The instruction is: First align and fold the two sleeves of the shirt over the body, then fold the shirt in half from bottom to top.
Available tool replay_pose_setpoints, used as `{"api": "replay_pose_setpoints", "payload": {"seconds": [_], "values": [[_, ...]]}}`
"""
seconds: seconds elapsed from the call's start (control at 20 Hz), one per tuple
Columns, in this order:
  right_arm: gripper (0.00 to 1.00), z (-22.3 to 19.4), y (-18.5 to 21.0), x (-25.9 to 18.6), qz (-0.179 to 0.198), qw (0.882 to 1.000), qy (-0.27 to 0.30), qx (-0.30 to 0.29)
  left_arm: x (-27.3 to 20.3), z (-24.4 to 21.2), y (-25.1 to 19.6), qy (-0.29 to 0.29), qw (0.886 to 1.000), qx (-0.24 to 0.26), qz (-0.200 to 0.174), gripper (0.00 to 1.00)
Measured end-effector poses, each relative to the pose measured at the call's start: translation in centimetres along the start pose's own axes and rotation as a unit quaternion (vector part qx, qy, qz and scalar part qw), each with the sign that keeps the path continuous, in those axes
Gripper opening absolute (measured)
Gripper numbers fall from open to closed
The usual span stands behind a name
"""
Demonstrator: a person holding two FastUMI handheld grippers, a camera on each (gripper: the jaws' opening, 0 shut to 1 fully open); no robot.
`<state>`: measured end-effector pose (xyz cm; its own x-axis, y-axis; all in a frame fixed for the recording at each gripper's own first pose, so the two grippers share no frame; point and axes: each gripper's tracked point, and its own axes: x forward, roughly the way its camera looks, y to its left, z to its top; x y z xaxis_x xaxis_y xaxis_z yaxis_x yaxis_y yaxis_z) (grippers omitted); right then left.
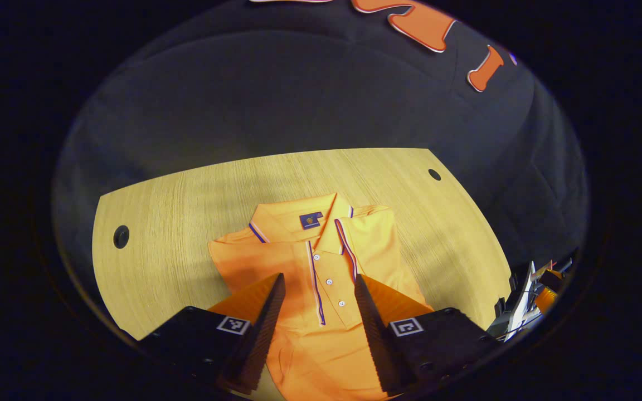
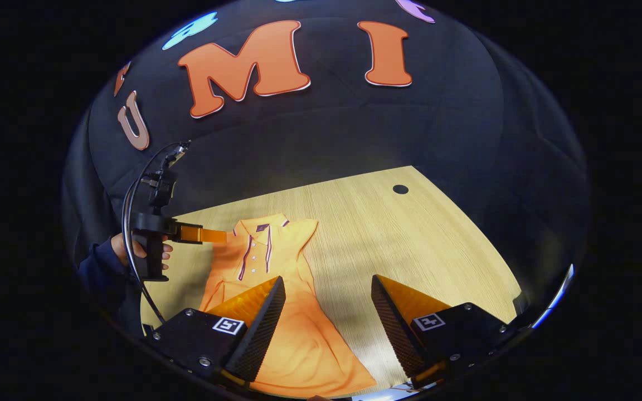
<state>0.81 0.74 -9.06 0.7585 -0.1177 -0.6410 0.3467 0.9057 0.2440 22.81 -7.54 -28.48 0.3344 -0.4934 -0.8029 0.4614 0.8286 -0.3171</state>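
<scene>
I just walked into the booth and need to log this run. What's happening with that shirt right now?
A person holds a gripper in each hand over an orange polo shirt lying face up on the wooden table. Both sleeves look already folded over the body; the bottom-to-top fold is not yet done. The left gripper hangs open above the button placket. The right gripper is open by the shirt's lower edge. Neither holds any cloth.

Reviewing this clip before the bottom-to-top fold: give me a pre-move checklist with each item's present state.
1. Both sleeves folded over the shirt body: ok, narrow outline in both views.
2. Shirt flat on the table: ok, slight ripples near the hem.
3. Left gripper open, holding nothing: ok.
4. Right gripper open, holding nothing: ok.
5. Hem corners aligned: cannot tell, the near edge is partly hidden.
</scene>
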Motion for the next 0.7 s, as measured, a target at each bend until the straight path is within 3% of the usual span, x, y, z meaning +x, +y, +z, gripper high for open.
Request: {"api": "replay_pose_setpoints", "payload": {"seconds": [0.1,0.15,0.45,0.7], "values": [[0.95,-1.0,-0.4,0.1,-0.007,1.000,-0.012,-0.003,-1.0,-0.1,0.5,-0.021,1.000,0.012,0.012,0.93],[0.95,-0.9,-0.4,-0.1,-0.009,1.000,-0.020,-0.006,-1.5,-0.3,0.6,-0.034,0.999,0.014,0.018,0.96],[0.98,0.1,1.0,-1.3,0.016,0.996,-0.070,-0.045,-9.3,-1.2,0.7,-0.116,0.991,-0.004,0.059,0.98],[0.98,2.3,2.5,-4.1,0.057,0.984,-0.147,-0.085,-17.6,-2.2,1.0,-0.216,0.968,-0.008,0.124,0.98]]}}
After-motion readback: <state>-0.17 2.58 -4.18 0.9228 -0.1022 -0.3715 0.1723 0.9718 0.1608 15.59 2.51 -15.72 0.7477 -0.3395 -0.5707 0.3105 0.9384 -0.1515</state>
